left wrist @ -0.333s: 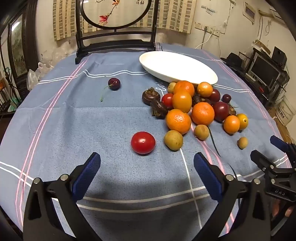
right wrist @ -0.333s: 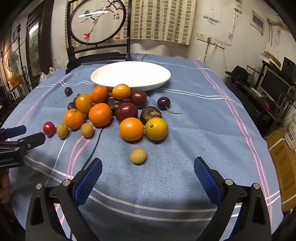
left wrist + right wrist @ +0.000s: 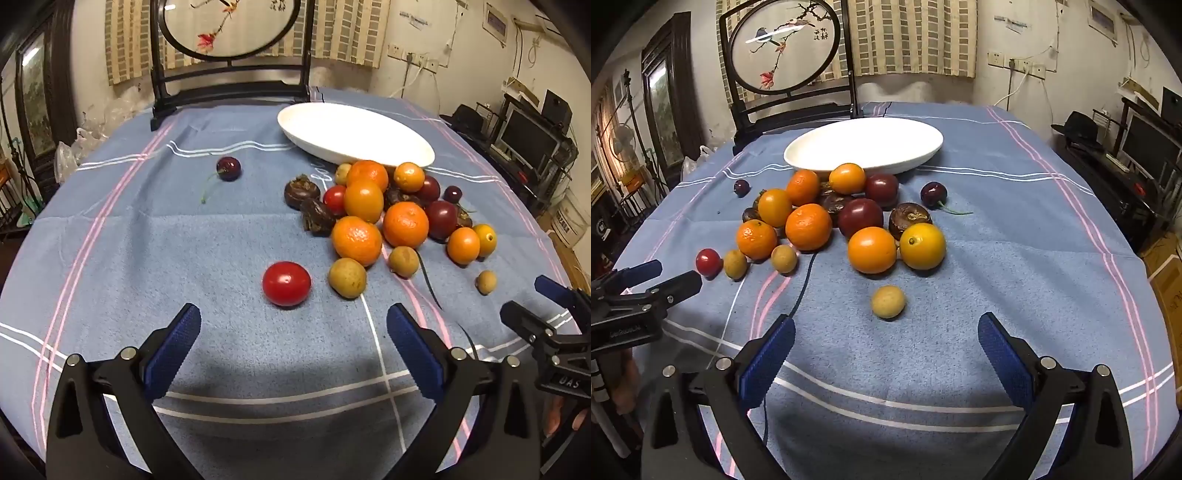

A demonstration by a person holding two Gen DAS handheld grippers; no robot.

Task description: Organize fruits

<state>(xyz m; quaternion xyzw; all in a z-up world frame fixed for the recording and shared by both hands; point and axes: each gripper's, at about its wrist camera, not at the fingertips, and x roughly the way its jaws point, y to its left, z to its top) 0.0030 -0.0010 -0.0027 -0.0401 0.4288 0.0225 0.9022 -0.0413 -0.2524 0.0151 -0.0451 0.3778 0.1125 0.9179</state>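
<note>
A heap of fruit (image 3: 388,210) lies on the blue tablecloth in front of an empty white oval plate (image 3: 354,133): oranges, dark plums, brown chestnut-like fruits, small tan fruits. A red tomato (image 3: 286,283) lies alone just ahead of my open, empty left gripper (image 3: 293,339). A cherry (image 3: 229,168) lies apart at the left. In the right wrist view the heap (image 3: 831,218) and plate (image 3: 864,146) show, and a small tan fruit (image 3: 888,301) lies just ahead of my open, empty right gripper (image 3: 886,347).
A dark wooden screen stand (image 3: 229,85) rises behind the plate at the table's far edge. A thin dark cable (image 3: 803,284) runs across the cloth from the heap toward me. Desks with monitors (image 3: 532,140) stand right of the table.
Both grippers have edged slightly forward toward the fruit; the fruit has not moved and both stay open.
</note>
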